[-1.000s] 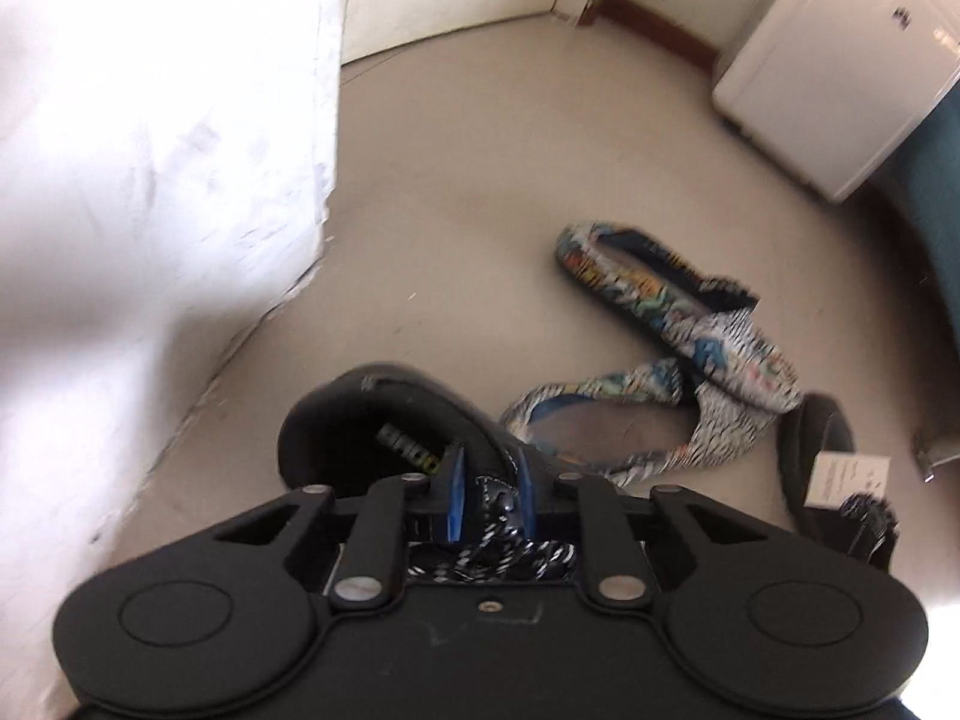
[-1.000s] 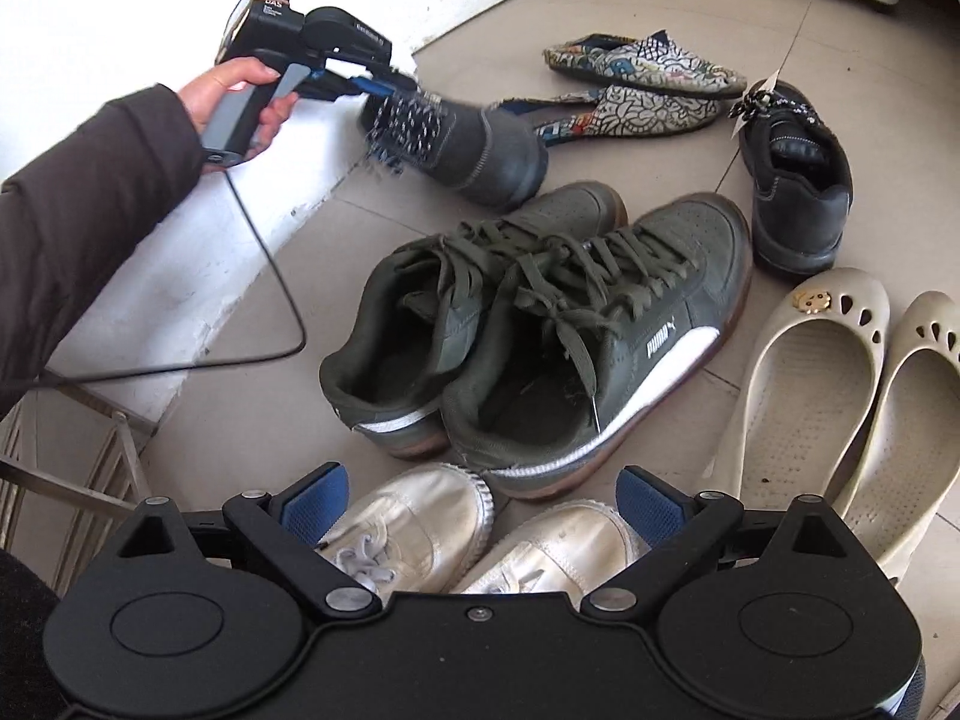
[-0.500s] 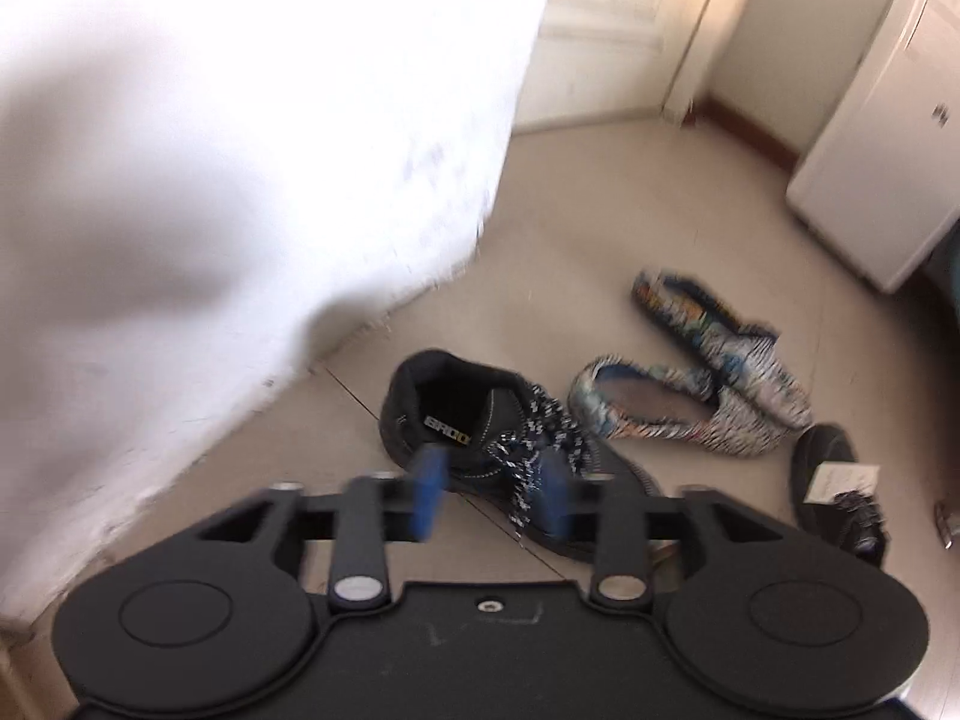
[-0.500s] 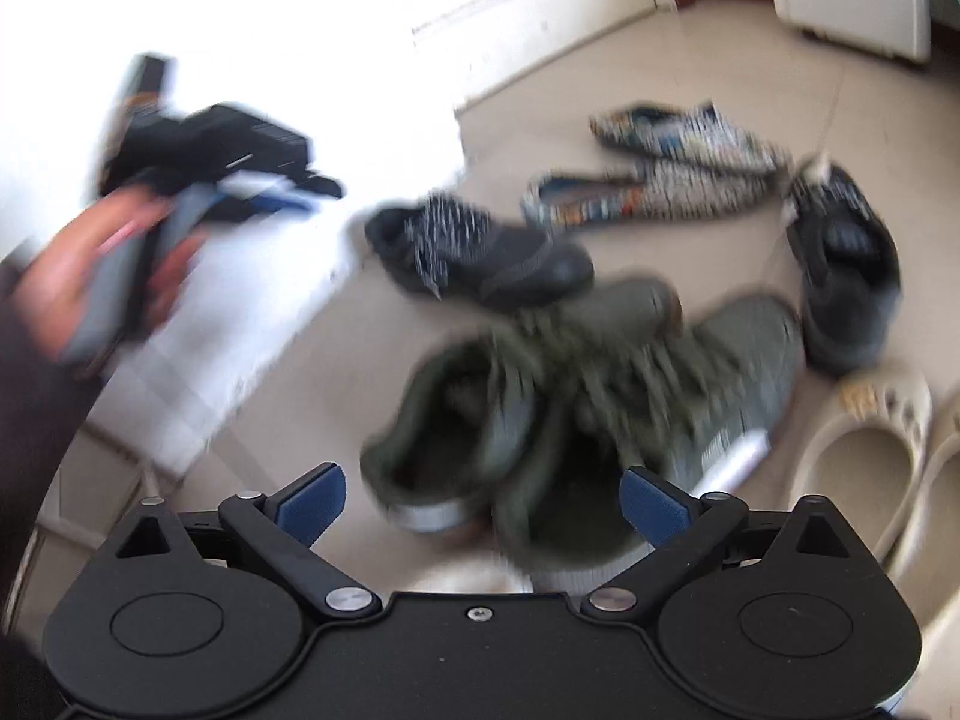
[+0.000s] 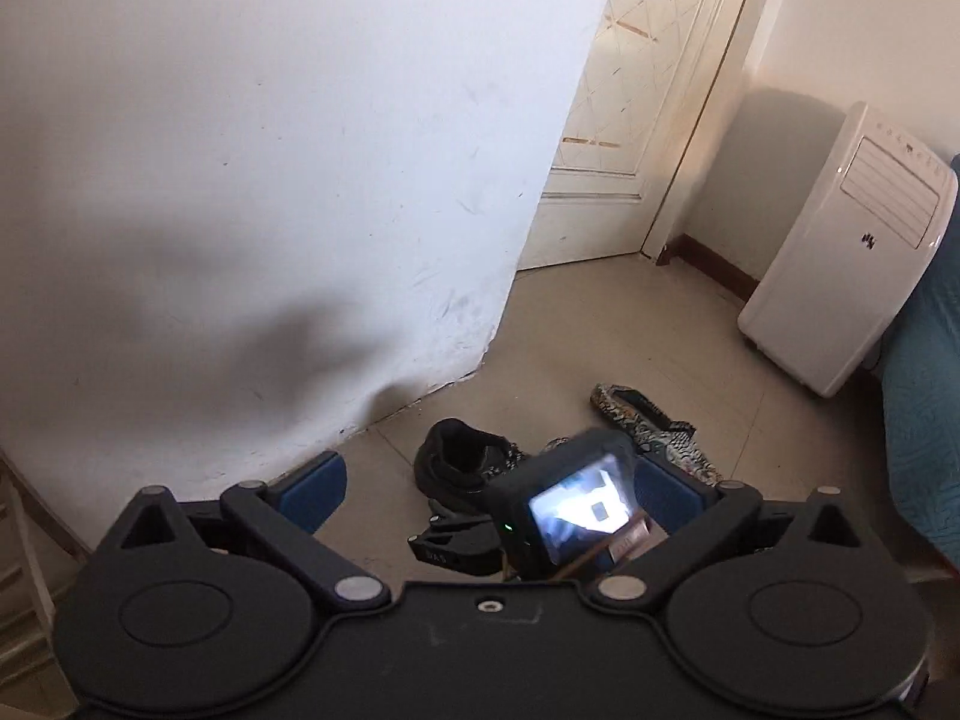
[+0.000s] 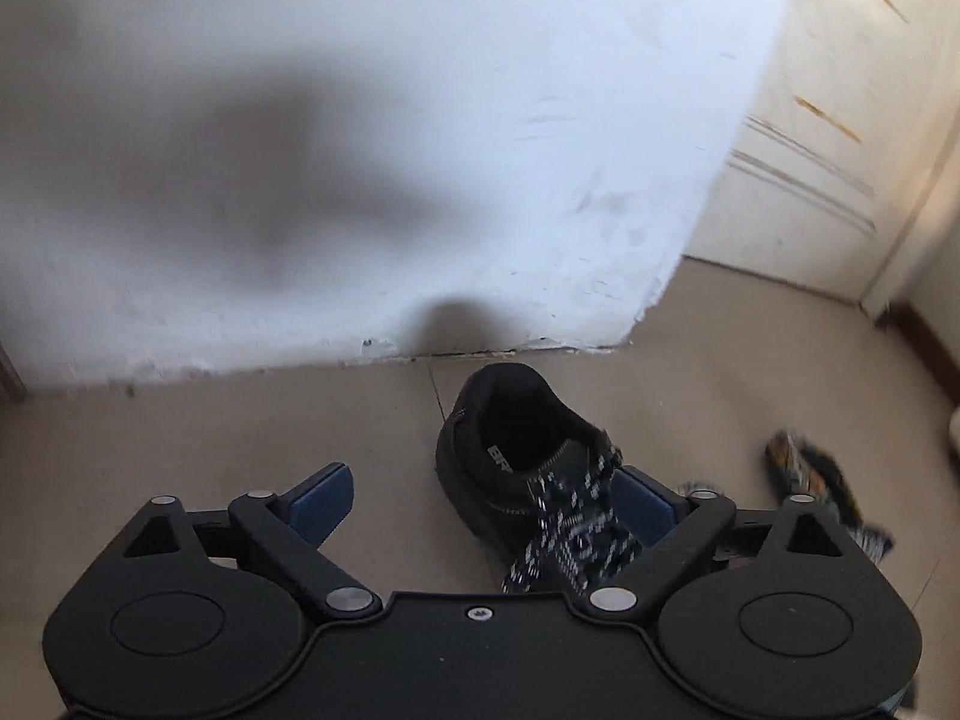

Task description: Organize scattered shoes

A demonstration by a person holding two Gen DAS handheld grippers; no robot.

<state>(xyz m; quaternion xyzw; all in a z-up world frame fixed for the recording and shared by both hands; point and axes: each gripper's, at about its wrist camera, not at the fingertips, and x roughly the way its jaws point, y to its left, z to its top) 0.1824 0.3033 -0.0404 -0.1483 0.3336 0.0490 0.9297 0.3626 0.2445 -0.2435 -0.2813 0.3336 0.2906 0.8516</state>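
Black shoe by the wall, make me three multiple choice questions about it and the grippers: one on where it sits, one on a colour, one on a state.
1. Where is the black shoe?
A. On the floor near the foot of the white wall
B. On a shelf
C. Inside a box

2. What colour are the pads on the right gripper?
A. Red
B. Blue
C. Yellow

3. How does the left gripper stand?
A. Shut on the shoe
B. Shut on a slipper
C. Open, holding nothing

Answers:
1. A, the right wrist view shows the shoe on the tiles just before the wall's base.
2. B, both pads show blue in the right wrist view.
3. C, its fingers are spread wide, with the shoe lying on the floor beyond them.
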